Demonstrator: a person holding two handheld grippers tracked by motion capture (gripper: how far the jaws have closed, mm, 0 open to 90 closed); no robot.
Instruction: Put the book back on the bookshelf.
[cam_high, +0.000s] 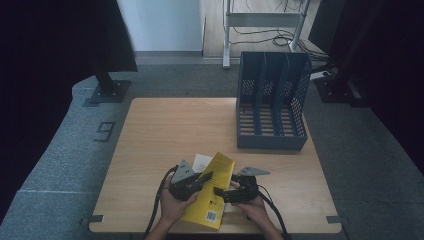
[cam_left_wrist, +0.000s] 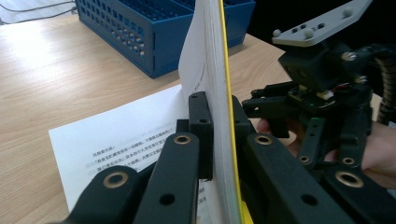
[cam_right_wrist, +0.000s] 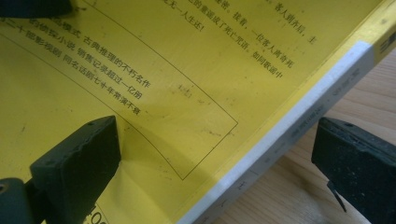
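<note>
The yellow book (cam_high: 212, 190) sits at the near edge of the table (cam_high: 150, 130), its cover raised off a white page (cam_left_wrist: 121, 135) lying flat. My left gripper (cam_left_wrist: 215, 121) is clamped on the cover and the leaves behind it, holding them upright. My right gripper (cam_right_wrist: 215, 154) stands with jaws apart, one pad on the cover's face, the other beyond the spine, not pressing. Step in hand, as I judge it: getting a grip on the book. Next move calls for closing my right jaws across the spine before lifting toward the blue file rack (cam_high: 272, 100).

Yellow book (cam_high: 212, 192) with white spine, blue file rack (cam_high: 271, 102), black grippers
</note>
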